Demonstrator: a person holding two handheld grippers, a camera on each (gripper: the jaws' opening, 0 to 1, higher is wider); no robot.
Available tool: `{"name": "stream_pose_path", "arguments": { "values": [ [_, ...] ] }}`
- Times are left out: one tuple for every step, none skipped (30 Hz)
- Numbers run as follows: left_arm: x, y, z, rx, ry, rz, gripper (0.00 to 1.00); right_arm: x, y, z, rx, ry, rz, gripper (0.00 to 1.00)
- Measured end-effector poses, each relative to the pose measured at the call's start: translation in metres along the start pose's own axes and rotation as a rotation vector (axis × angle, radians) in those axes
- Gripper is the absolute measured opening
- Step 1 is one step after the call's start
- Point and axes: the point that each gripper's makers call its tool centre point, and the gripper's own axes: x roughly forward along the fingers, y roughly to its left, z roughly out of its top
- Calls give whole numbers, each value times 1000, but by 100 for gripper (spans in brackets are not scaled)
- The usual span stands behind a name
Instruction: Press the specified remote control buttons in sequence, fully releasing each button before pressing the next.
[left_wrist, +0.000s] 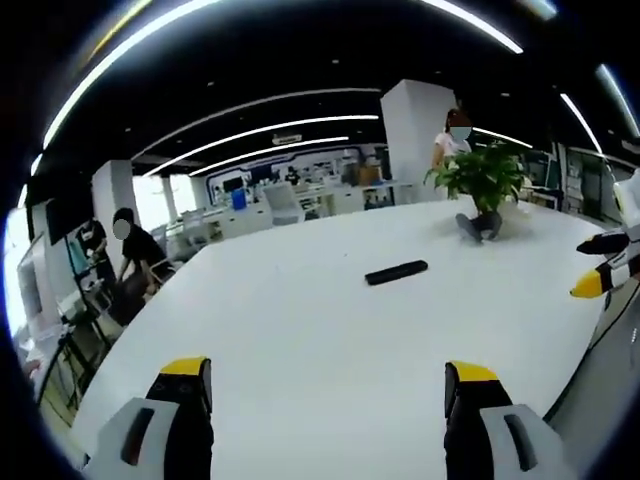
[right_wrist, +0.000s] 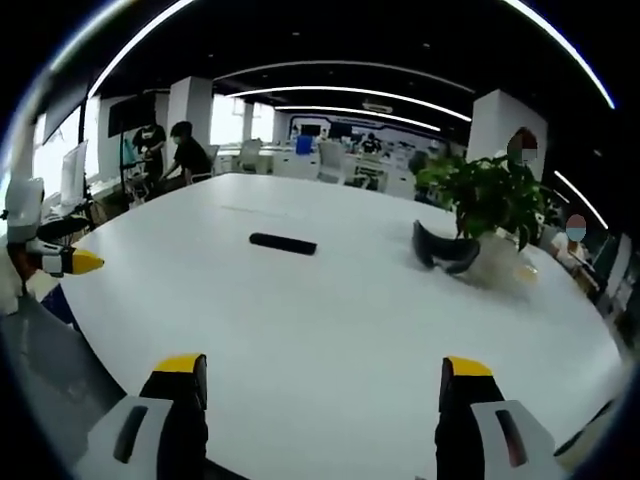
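In the left gripper view the left gripper (left_wrist: 328, 385) rises from the bottom edge with its two yellow-tipped jaws spread wide, nothing between them, hanging over the near part of the white table (left_wrist: 300, 330). Beyond the jaws, well apart from them and roughly in line with the gap between them, the black remote control (left_wrist: 396, 272) lies flat on the table; it is a slim bar whose long axis runs crosswise to the jaws, its right end a little farther away than its left. Which end bears the buttons cannot be told. At the right edge of this view the right gripper (left_wrist: 598, 268) comes in level over the table rim, one yellow tip pointing toward the remote control, well short of it. In the right gripper view the right gripper (right_wrist: 318, 382) likewise shows its jaws wide apart and empty above the table (right_wrist: 330, 320), and the remote control (right_wrist: 283, 243) lies far ahead, slightly left of the gap, again crosswise. The left gripper (right_wrist: 62, 258) enters at the left edge, its yellow tip aimed toward the remote control. Past the remote control stands a potted plant (left_wrist: 480, 180) with a dark object (right_wrist: 445, 252) at its base, and beyond the table people (left_wrist: 135, 250) stand among office desks.
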Motion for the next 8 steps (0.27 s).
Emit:
{"name": "stream_pose_path", "arguments": {
  "values": [
    [0, 1, 0, -14, -4, -6, 100, 0, 0, 0, 1, -1, 0, 96],
    [1, 1, -1, -18, 1, -6, 100, -1, 1, 1, 2, -6, 2, 97],
    [1, 1, -2, -19, 3, -6, 100, -1, 1, 2, 1, -10, 3, 97],
    [1, 0, -2, -23, 10, -4, 100, -1, 1, 2, -1, -9, 2, 97],
    [0, 0, -3, -27, 19, 0, 100, 0, 1, 0, -3, -3, 3, 96],
    [0, 0, -4, -30, 20, 2, 100, 1, 2, -3, -3, 13, 7, 96],
    [-1, 1, -3, -34, 17, 2, 100, 1, 2, -4, -2, 17, 8, 96],
    [-1, 1, -3, -41, 17, 1, 100, 1, 2, -2, -3, 12, 9, 96]
  ]
}}
